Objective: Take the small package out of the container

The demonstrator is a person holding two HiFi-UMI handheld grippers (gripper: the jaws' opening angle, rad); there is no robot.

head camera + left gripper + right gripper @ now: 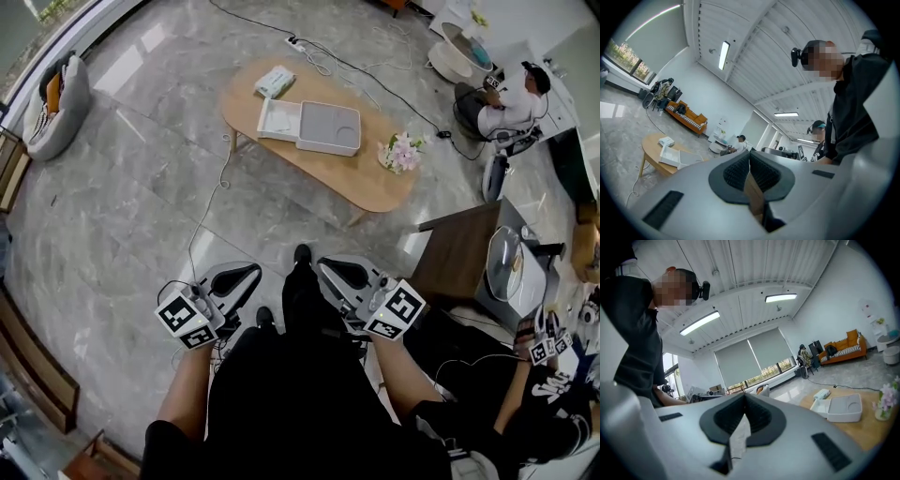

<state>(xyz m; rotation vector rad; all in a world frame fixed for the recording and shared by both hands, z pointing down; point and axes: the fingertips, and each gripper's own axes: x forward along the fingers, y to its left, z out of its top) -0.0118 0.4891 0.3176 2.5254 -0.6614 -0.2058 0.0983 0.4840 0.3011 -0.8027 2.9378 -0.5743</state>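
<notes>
Small package (275,82) on tabletop (375,183), just beside open container (328,128), well apart from grippers. Left gripper (251,274), right gripper (330,268): jaws pressed together, empty. Risks: jaws arriving unopened shove package; floor cable (210,211) snags foot.

Seen from the head view, the table (366,178) stands at 12 o'clock from the person, well apart from the left gripper (251,272) and the right gripper (328,265), which are side by side before the person's knees. The container (328,131) lies on the table, with its lid (278,120) flat against it at its 9 o'clock. The small package (275,82) lies on the table outside the container, at its 11 o'clock. The flowers (401,152) stand on the table at the container's 4 o'clock. On the floor, a beanbag (56,103) sits at the table's 9 o'clock and a seated person (511,103) at its 2 o'clock.
</notes>
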